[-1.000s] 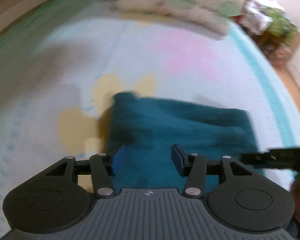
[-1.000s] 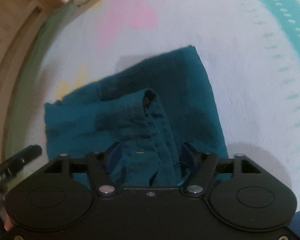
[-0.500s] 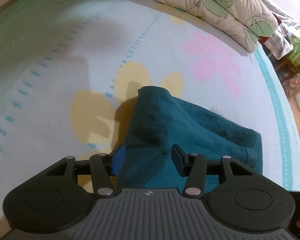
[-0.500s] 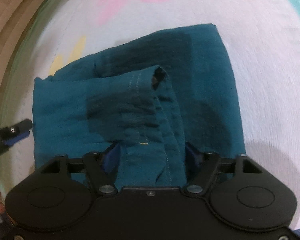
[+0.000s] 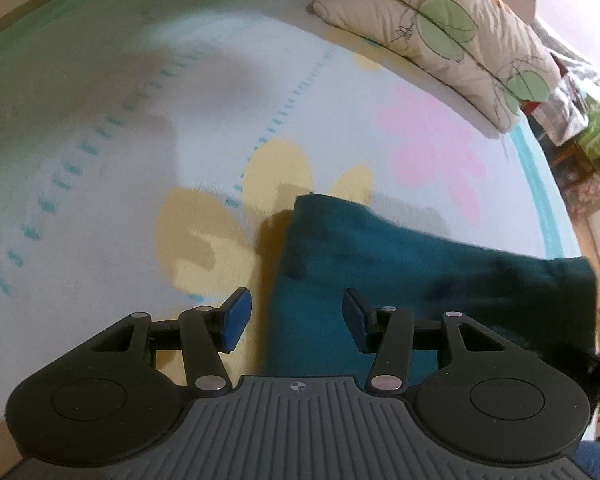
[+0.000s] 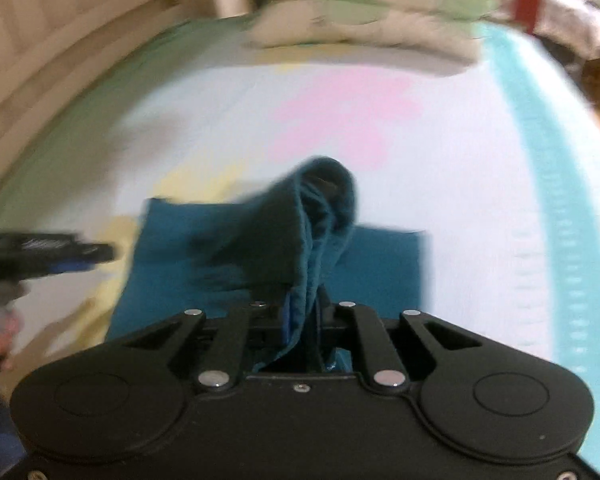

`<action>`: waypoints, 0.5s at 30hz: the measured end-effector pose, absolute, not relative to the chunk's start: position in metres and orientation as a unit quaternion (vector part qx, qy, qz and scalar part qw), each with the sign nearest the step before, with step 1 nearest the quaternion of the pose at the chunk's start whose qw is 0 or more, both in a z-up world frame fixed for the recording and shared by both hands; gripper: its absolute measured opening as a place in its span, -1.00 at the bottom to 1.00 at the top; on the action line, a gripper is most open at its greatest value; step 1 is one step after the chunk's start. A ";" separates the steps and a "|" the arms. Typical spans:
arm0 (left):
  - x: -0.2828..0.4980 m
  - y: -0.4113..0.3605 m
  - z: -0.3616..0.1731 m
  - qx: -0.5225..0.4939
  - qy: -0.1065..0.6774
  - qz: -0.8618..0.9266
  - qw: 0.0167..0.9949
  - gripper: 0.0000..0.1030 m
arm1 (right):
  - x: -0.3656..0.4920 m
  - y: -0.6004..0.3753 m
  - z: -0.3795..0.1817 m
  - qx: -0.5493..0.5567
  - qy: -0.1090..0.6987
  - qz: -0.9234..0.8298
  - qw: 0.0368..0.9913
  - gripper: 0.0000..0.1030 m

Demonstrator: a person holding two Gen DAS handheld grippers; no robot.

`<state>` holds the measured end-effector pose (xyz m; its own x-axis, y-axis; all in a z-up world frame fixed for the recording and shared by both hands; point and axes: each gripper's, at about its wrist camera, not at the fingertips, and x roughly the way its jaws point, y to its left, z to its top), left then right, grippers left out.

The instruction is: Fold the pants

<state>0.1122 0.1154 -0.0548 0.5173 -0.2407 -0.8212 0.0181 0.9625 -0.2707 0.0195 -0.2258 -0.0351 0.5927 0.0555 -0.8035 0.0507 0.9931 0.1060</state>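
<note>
1. Teal cloth, the pants (image 6: 236,256), lies part-folded on the bed sheet (image 6: 472,208), near the middle of the bed, with the pillows (image 6: 356,12) at the far end.
2. The right gripper (image 6: 302,320) is clenched on a bunched edge of the pants; its jaws have just been closing, and the cloth stands up between them in a loose hump above the flat layers.
3. The left gripper (image 5: 296,316) is released: its blue pads (image 5: 234,316) stand apart over the near left edge of the pants, one pad over the sheet and one over the cloth, and neither appears to press on anything.
4. Risk: the pinch seems to take several layers at once, though the right wrist view is blurred. If so, the whole stack may rise with the edge and the fold below may come undone.
5. Risk: nothing holds the left side down. A pull from the right could drag the pants across the smooth sheet, so the crease lands crooked.
6. Risk: the bunched grip is narrow. The cloth either side of it sags, so the edge may go down wrinkled or twisted rather than flat.
7. Risk: if the thick hem slips from the pads in mid-carry, the lifted part drops in a heap on the folded layers.
</note>
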 end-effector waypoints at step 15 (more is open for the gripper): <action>0.105 0.072 -0.069 -0.025 0.509 -0.141 0.849 -0.05 | 0.034 -0.268 -0.087 0.190 0.535 -0.069 0.820 0.07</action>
